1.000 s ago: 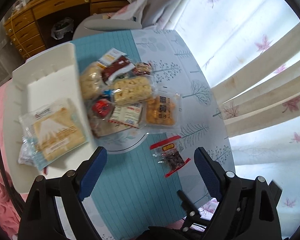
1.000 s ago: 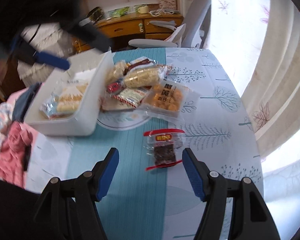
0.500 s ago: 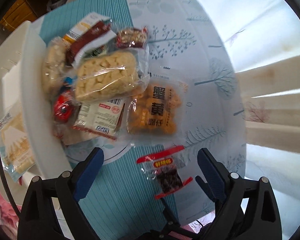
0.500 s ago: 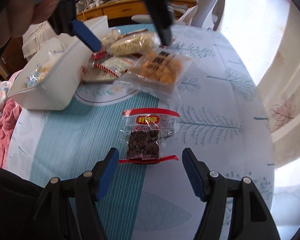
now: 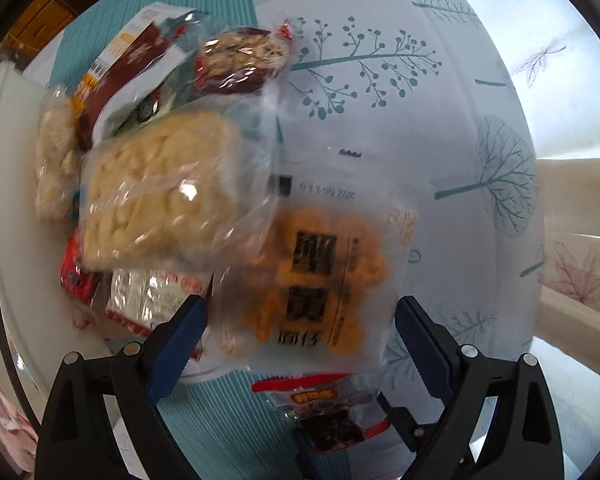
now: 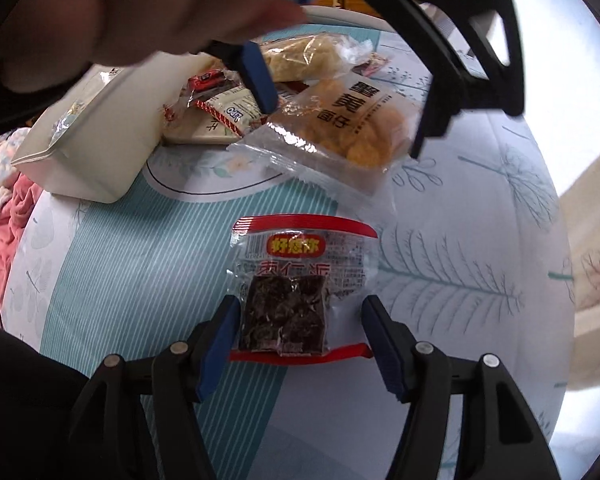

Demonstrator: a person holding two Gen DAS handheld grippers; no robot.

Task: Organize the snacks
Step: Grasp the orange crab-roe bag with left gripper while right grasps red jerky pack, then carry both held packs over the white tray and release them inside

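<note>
Left tongs (image 5: 300,328) | lowered since earlier, wide open astride orange snack pack (image 5: 316,280), lower centre | right tongs (image 6: 296,332) part-open, closing, flank dark snack packet (image 6: 288,312) | right view alone shows white box (image 6: 96,136), left.

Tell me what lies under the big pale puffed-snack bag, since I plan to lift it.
Under the pale puffed-snack bag, edges show of a red wrapper, a white red-trimmed packet and the orange snack bag's corner. Whatever else lies beneath stays covered.

A tree-print tablecloth (image 6: 480,240) covers the table, leaf-patterned curtains (image 5: 572,280) glowing bright with daylight beside it.
</note>
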